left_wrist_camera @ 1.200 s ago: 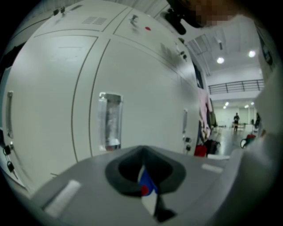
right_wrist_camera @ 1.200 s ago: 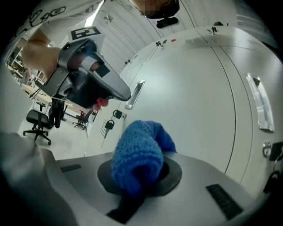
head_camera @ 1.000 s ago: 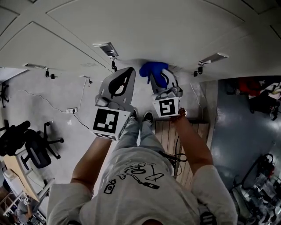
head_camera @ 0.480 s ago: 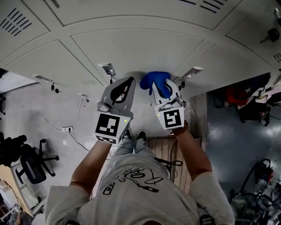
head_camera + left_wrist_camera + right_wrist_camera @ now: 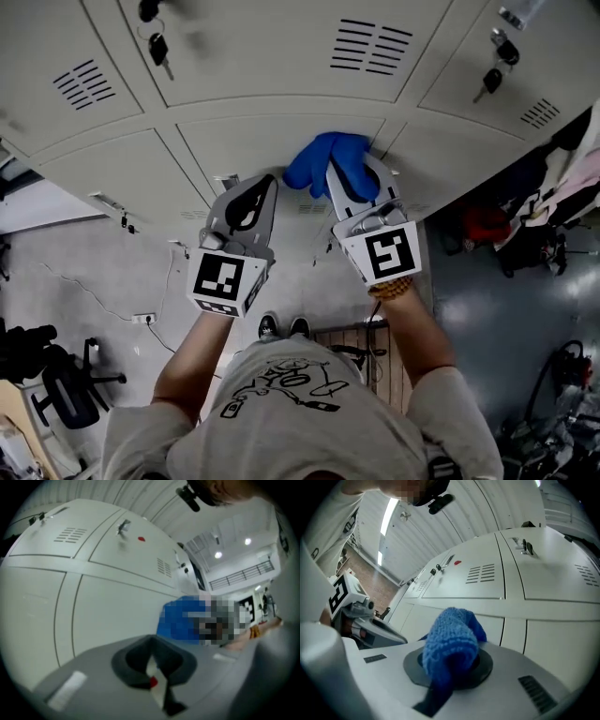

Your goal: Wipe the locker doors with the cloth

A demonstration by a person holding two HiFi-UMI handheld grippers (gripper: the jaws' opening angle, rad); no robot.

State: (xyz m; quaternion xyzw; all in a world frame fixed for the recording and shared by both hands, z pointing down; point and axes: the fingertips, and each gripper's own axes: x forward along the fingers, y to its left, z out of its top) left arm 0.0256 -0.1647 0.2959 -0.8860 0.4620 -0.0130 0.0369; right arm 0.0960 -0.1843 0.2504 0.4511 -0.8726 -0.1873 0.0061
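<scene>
Pale grey locker doors (image 5: 281, 141) fill the top of the head view, with vent slots and keys in the upper row. A blue knitted cloth (image 5: 328, 161) is bunched in my right gripper (image 5: 352, 169), which is shut on it and holds it against a lower door just under the seam below the upper row. In the right gripper view the cloth (image 5: 452, 641) bulges out of the jaws in front of the doors (image 5: 548, 634). My left gripper (image 5: 262, 187) is shut and empty, just left of the cloth and close to the doors (image 5: 112, 606).
Keys (image 5: 157, 47) hang from the upper locks, another set (image 5: 497, 52) at the right. Below are the person's feet (image 5: 281, 326), a wooden platform (image 5: 352, 339), an office chair (image 5: 56, 384) at the left, and bags and clothing (image 5: 548, 216) at the right.
Both grippers have risen up the lockers together, carrying the cloth from low on the doors to just under the upper row. The vents and keys have come into view.
</scene>
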